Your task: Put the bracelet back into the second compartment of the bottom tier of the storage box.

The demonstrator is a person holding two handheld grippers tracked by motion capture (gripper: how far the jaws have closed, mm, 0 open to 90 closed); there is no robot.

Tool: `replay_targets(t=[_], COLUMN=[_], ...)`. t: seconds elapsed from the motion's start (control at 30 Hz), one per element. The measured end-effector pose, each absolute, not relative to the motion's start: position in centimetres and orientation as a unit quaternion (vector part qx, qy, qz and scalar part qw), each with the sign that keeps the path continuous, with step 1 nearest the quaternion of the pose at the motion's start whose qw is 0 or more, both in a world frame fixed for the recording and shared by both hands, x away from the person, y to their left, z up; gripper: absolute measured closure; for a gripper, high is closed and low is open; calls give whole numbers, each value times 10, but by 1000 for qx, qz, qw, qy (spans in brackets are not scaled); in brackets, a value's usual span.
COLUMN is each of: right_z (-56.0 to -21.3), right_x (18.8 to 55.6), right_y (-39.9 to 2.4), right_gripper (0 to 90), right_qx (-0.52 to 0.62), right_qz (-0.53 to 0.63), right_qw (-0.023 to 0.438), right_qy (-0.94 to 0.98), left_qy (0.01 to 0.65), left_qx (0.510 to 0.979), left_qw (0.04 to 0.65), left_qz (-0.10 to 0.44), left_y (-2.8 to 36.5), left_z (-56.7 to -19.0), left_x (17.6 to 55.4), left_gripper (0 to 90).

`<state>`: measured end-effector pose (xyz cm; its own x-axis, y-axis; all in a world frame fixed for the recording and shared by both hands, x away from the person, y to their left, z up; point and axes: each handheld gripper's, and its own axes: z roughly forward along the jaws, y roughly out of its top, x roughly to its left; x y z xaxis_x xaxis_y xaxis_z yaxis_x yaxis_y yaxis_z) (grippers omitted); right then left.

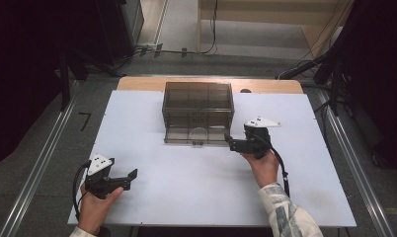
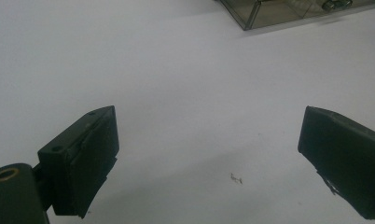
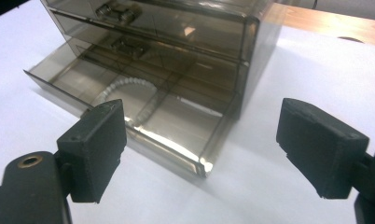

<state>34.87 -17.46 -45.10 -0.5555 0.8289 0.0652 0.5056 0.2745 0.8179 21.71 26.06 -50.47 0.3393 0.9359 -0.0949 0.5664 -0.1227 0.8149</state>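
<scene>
High view: a smoky transparent drawer cabinet [image 1: 198, 106] is seen standing toward the far middle of the white worktop [image 1: 186, 182], its bottom drawer [image 1: 196, 136] pulled out toward the person. A white bead ring [image 1: 198, 132] lies inside that drawer. The right hand-held gripper [image 1: 229, 140] is held just beside the drawer's right front corner, jaws apart and empty. The left hand-held gripper [image 1: 131, 176] is held low near the front left, well apart from the cabinet, jaws also apart. Broad bare surface is left in front and to both sides.

Left gripper view: spread jaws are shown over bare worktop, with a small dark speck [image 2: 236, 178] between them and the cabinet's corner [image 2: 251, 18] far off.

Right gripper view: the drawer's front corner [image 3: 202, 165] is seen between the open jaws. A careless advance could probably knock this thin wall and slide the light cabinet, or push the drawer askew. The worktop's far edge lies close behind the cabinet.
</scene>
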Motion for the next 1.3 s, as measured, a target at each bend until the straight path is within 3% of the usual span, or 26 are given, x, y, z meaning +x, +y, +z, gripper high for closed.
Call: replay_targets(t=[1.3], right_z=[-473], right_x=[313], right_y=[-274], right_gripper=[92], right_qx=[484], right_qz=[388], right_qw=[218], right_qy=[753], left_qy=[527], left_qx=[715], left_qw=[398], left_qz=[230], left_y=[259], left_z=[-505], left_x=[219], left_gripper=[58])
